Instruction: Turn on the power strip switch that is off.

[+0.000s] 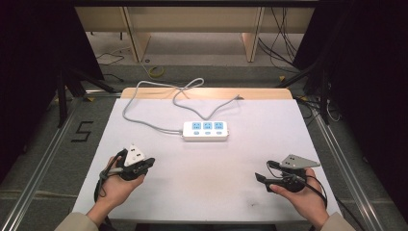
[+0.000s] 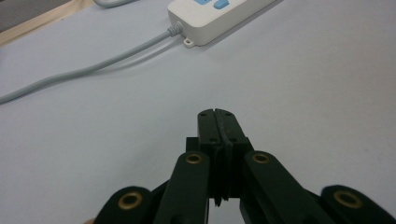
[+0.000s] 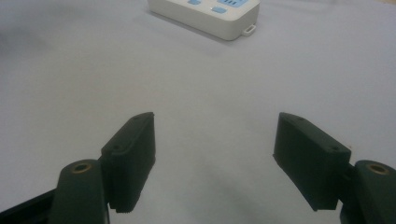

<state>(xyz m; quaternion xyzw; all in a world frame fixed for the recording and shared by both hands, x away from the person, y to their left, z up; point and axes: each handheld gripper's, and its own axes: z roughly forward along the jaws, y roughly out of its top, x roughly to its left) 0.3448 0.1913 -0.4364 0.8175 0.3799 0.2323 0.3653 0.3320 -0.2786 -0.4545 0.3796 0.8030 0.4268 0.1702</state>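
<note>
From the high view, a white power strip (image 1: 205, 131) lies near the middle of the pale tabletop (image 1: 211, 192), its grey cord (image 1: 144, 103) looping toward the far edge. The left claw (image 1: 150, 162) and right claw (image 1: 262, 178) sit near the front corners, well apart from the strip, with bare surface between them.

In the left gripper view, the left claw (image 2: 215, 114) is pressed closed on nothing; the power strip (image 2: 215, 16) lies ahead, its cord (image 2: 88, 70) trailing left.

In the right gripper view, the right claw (image 3: 215, 135) stands wide and empty, with the power strip (image 3: 205, 14) beyond open tabletop (image 3: 196, 84).
</note>
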